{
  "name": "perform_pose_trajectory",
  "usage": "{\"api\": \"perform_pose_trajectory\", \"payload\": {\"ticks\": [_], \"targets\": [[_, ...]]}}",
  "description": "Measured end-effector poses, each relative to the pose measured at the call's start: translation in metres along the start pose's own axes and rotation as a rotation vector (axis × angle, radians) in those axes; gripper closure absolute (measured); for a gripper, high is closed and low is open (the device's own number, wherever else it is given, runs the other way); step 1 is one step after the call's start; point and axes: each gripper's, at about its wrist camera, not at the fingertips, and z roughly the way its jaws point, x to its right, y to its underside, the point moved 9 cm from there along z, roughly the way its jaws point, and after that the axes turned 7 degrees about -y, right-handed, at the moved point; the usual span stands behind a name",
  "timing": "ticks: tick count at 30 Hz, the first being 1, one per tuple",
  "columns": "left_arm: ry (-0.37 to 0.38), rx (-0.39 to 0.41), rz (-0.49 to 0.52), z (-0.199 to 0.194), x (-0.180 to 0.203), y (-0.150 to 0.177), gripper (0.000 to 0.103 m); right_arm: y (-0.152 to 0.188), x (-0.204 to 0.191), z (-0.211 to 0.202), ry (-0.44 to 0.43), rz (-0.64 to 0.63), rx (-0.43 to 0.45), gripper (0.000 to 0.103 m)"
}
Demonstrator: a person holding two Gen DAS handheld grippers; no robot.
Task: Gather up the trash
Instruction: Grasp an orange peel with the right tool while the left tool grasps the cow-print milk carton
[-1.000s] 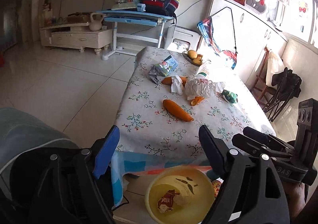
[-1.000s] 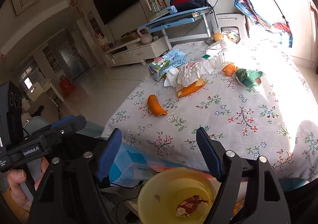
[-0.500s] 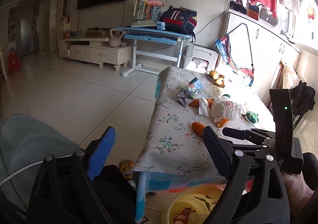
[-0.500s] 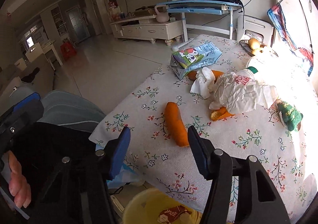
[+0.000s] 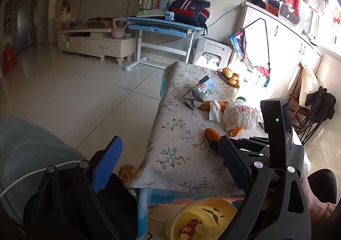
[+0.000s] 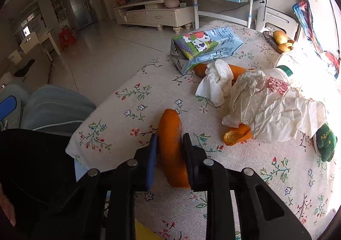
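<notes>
One orange peel [image 6: 170, 146] sits between the closing right hand-held gripper [image 6: 169, 144] jaws.

Two wrist views, both looking over your table toward the far desk.
Your left camera sits back off the near corner, table [image 5: 181, 150] at frame right, yellow bin [image 5: 200, 218] at the bottom. Your right camera is close above the cloth. Both share the milk carton [image 6: 204, 48] and crumpled paper [image 6: 266, 107].

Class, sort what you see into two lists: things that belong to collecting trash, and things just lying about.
Trash job: orange peel in the closing right gripper, tissue, crumpled wrapper, milk carton, yellow bin.
Lying about: fruit basket, backpack, kettlebell.
</notes>
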Motion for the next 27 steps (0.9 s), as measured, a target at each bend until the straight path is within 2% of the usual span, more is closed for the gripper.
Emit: {"api": "perform_pose_trajectory", "payload": {"ticks": [6, 9, 12, 17, 23, 24, 25, 26, 27], "targets": [[-0.015, 0.027, 0.127, 0.036, 0.034, -0.05, 0.012, 0.014, 0.007, -0.021, -0.005, -0.002, -0.036, 0.086], [-0.032, 0.027, 0.222, 0.069, 0.062, -0.073, 0.011, 0.024, 0.017, -0.033, -0.003, 0.035, -0.04, 0.086], [-0.045, -0.01, 0.287, 0.111, 0.09, -0.091, 0.011, 0.035, 0.027, -0.035, -0.02, 0.093, -0.041, 0.085], [-0.098, -0.052, 0.398, 0.169, 0.129, -0.098, 0.011, 0.039, 0.026, -0.041, -0.029, 0.093, -0.038, 0.085], [-0.177, -0.112, 0.507, 0.217, 0.15, -0.094, 0.011, 0.037, 0.024, -0.04, -0.055, 0.094, -0.039, 0.083], [-0.184, -0.13, 0.512, 0.225, 0.15, -0.093, 0.013, 0.038, 0.023, -0.04, -0.056, 0.09, -0.039, 0.083], [-0.185, -0.156, 0.506, 0.232, 0.146, -0.09, 0.022, 0.037, 0.023, -0.04, -0.057, 0.087, -0.039, 0.083], [-0.181, -0.19, 0.493, 0.239, 0.143, -0.088, 0.035, 0.037, 0.022, -0.04, -0.058, 0.084, -0.04, 0.083], [-0.169, -0.221, 0.474, 0.244, 0.14, -0.085, 0.042, 0.037, 0.022, -0.04, -0.058, 0.08, -0.042, 0.083]]}}
